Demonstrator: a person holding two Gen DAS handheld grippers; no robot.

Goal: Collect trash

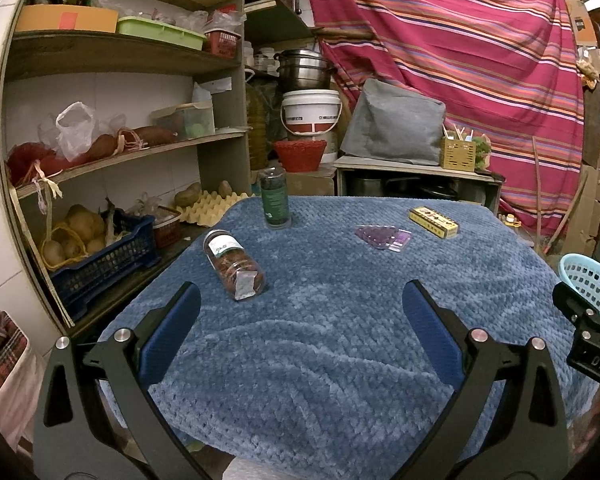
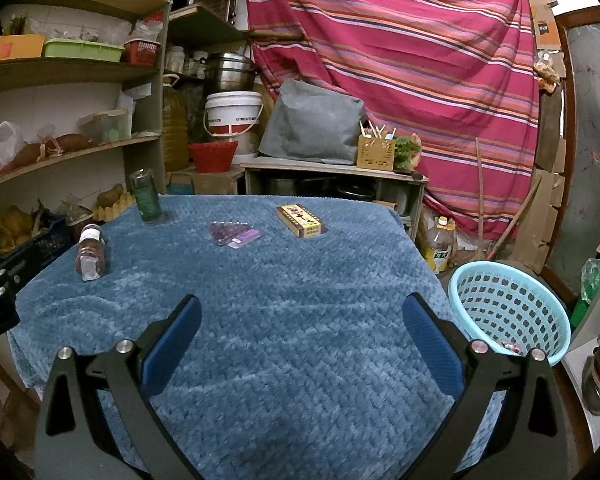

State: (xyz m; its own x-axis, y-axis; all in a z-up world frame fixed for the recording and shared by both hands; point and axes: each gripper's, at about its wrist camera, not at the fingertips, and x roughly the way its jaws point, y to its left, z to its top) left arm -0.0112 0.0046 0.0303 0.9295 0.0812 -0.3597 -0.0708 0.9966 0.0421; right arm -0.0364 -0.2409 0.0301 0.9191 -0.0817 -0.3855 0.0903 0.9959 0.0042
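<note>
Both the left gripper point(image 1: 300, 312) and right gripper point(image 2: 300, 320) hover with jaws spread wide and empty over the blue-covered counter point(image 2: 300, 360). Ahead lie a tipped jar point(image 1: 234, 265), an upright dark jar point(image 1: 275, 198), a purple packet point(image 1: 384, 236) and a yellow box point(image 1: 433, 222). The light-blue basket point(image 2: 508, 312) stands off the counter's right edge.

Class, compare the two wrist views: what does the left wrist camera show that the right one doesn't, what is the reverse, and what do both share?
Only the left wrist view shows the blue crate of potatoes whole. Only the right wrist view shows the whole light blue basket and the yellow oil bottle on the floor. Both share the blue blanket, the lying jar, the upright dark jar, the purple packet and the yellow box.
</note>
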